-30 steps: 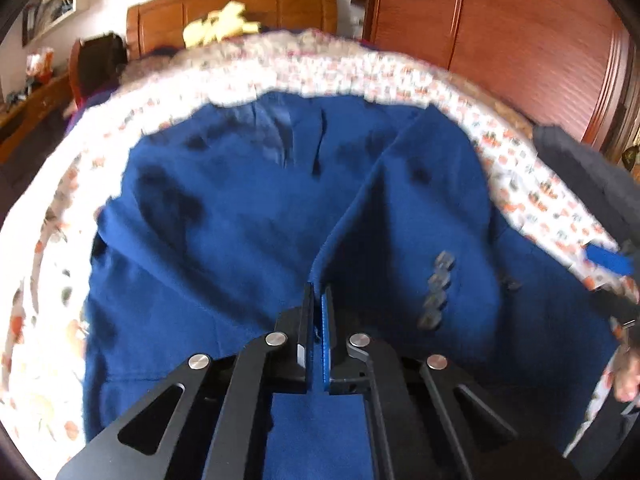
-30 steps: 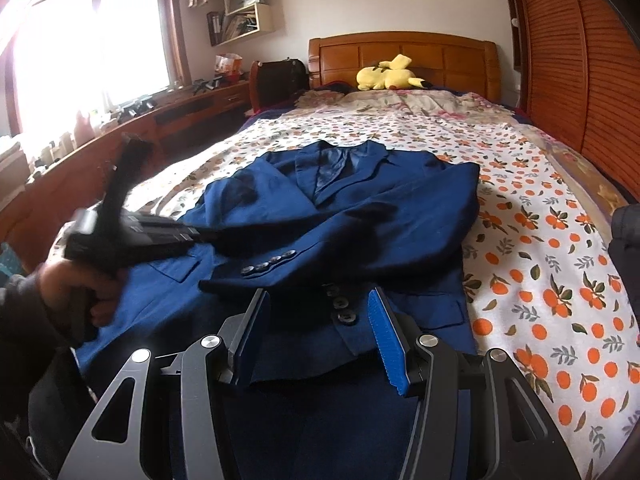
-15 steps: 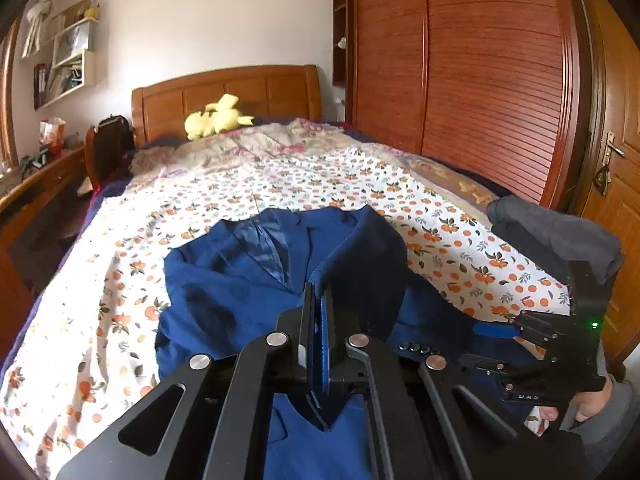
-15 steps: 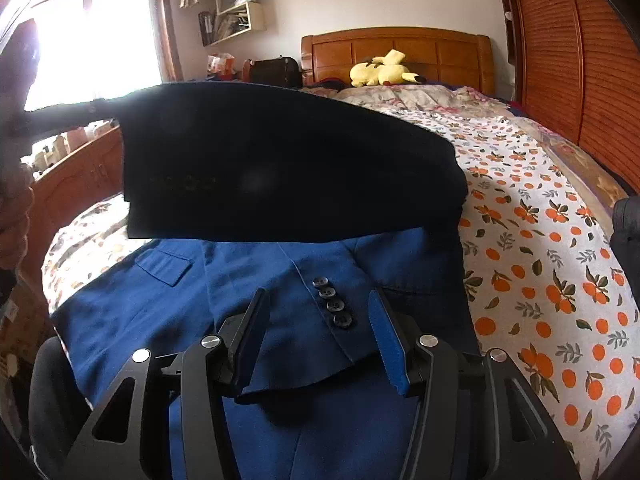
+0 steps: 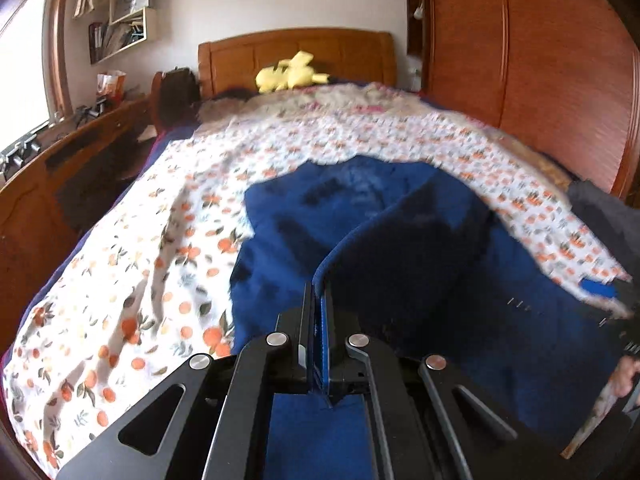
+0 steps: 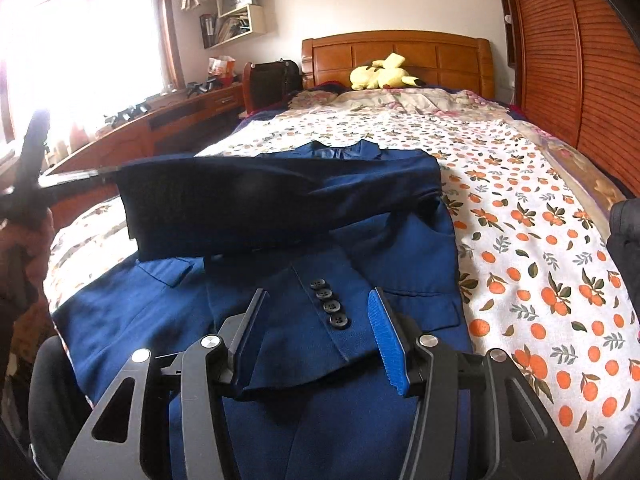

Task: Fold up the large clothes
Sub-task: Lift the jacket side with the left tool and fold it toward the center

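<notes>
- A navy suit jacket (image 6: 280,320) of smooth woven cloth lies flat on my orange-print bedsheet (image 6: 540,240).
- My left gripper (image 5: 318,312) is clamped on the jacket's sleeve (image 6: 260,204), holding it stretched in the air across the jacket.
- My right gripper (image 6: 316,320) hovers with jaws apart, empty, above four dark cuff buttons (image 6: 330,300).

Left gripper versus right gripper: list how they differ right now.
The left gripper is shut on a blue jacket sleeve, holding it lifted; the right gripper stands open, gripping nothing. The right's fingers flank the other sleeve's buttoned cuff. Both are black with blue pads.
</notes>
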Demonstrator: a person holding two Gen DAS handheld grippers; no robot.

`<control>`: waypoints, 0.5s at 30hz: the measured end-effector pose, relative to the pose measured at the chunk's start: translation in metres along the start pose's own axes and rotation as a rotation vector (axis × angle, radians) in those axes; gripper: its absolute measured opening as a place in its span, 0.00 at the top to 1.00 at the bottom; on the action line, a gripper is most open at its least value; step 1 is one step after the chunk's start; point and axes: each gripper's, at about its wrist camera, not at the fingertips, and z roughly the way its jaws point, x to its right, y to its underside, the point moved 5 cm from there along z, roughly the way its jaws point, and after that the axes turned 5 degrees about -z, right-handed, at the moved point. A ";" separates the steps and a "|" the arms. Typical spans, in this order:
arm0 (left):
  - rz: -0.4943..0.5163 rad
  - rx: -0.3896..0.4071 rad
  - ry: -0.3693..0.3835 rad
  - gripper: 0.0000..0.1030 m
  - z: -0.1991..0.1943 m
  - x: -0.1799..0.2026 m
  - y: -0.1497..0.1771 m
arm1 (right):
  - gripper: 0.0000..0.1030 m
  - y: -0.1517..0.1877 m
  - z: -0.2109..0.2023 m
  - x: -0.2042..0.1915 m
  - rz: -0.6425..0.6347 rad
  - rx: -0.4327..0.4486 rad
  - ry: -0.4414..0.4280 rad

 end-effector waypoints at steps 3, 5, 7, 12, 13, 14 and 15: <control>-0.014 -0.029 -0.002 0.98 0.014 -0.009 0.012 | 0.52 0.000 0.003 -0.001 -0.001 -0.006 -0.001; -0.019 -0.037 0.001 0.98 0.019 -0.013 0.018 | 0.52 0.000 0.006 -0.001 -0.003 -0.010 -0.002; -0.017 -0.042 0.001 0.98 0.021 -0.014 0.023 | 0.52 0.001 0.007 -0.002 -0.004 -0.012 -0.003; -0.007 -0.053 -0.010 0.94 0.024 -0.015 0.035 | 0.52 0.002 0.009 -0.005 -0.008 -0.017 -0.004; -0.004 -0.047 -0.019 0.94 0.022 -0.016 0.036 | 0.52 0.002 0.010 -0.006 -0.009 -0.018 -0.004; -0.004 -0.039 -0.022 0.92 0.020 -0.017 0.037 | 0.52 0.002 0.010 -0.006 -0.010 -0.019 -0.003; -0.004 -0.035 -0.032 0.85 0.018 -0.018 0.038 | 0.52 0.002 0.010 -0.007 -0.012 -0.020 -0.004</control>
